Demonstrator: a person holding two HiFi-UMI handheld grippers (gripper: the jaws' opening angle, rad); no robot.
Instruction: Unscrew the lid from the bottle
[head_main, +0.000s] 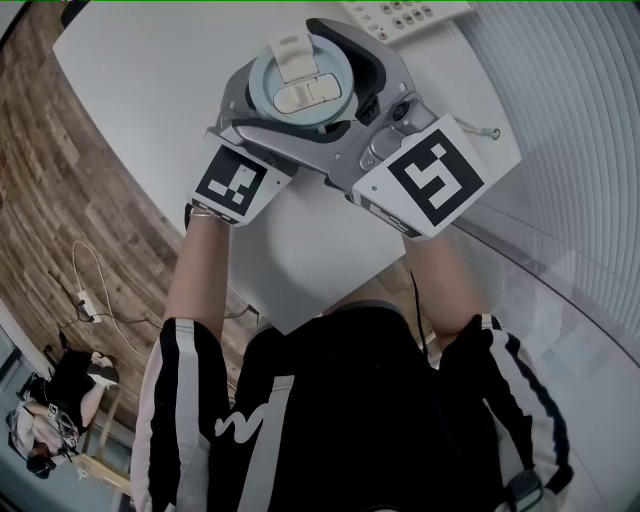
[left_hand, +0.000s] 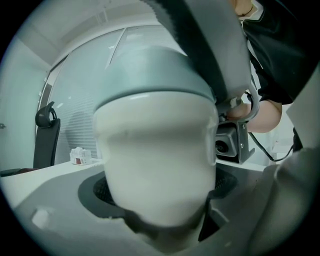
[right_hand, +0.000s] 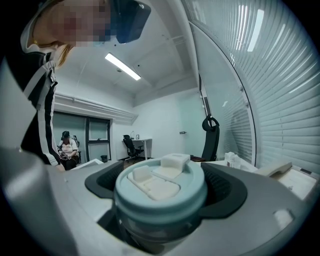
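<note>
White table; one bottle, one lid, two tongs.

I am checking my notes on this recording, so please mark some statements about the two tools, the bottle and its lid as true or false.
1. The left tool is shut on the white bottle. True.
2. The right tool is open and empty. False: it is shut on the pale teal lid.
3. The lid lies alone on the table. False: it sits on top of the bottle, held over the white table.
4. A white device with buttons lies on the far part of the table. True.
</note>
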